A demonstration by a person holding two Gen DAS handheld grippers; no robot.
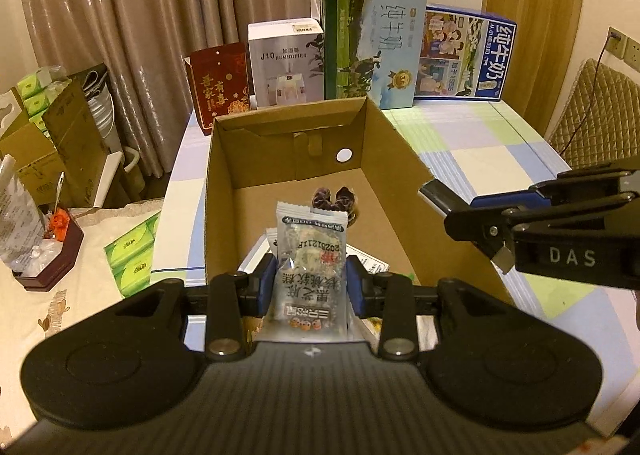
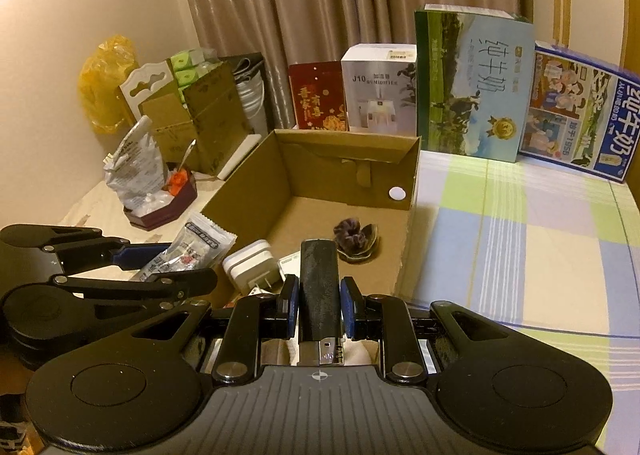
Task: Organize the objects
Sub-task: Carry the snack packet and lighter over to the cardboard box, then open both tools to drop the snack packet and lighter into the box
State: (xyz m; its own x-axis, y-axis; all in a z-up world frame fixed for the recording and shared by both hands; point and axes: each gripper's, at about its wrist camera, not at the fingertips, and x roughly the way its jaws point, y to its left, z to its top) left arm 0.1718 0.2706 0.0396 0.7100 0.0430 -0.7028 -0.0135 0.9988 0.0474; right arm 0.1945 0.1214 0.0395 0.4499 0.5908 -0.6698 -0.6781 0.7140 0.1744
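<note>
An open cardboard box (image 1: 384,151) (image 2: 256,179) stands on the checked table. My left gripper (image 1: 311,283) is shut on a silvery snack packet (image 1: 310,255) (image 2: 188,251), held over the box's near edge. My right gripper (image 2: 319,305) is shut on a dark lighter (image 2: 319,283) with a metal top, held upright above the near part of the box. In the left wrist view the right gripper (image 1: 452,203) reaches in from the right. Inside the box lie a purple scrunchie (image 2: 354,241) (image 1: 334,201), a white charger plug (image 2: 252,265) and some paper.
Behind the box stand a red gift bag (image 1: 218,85), a white humidifier box (image 1: 286,63) and two milk cartons (image 1: 374,43) (image 1: 464,55). To the left are green tissue packs (image 1: 132,255), a dark tray (image 1: 52,259) of odds and ends, and stacked cardboard boxes (image 1: 60,143).
</note>
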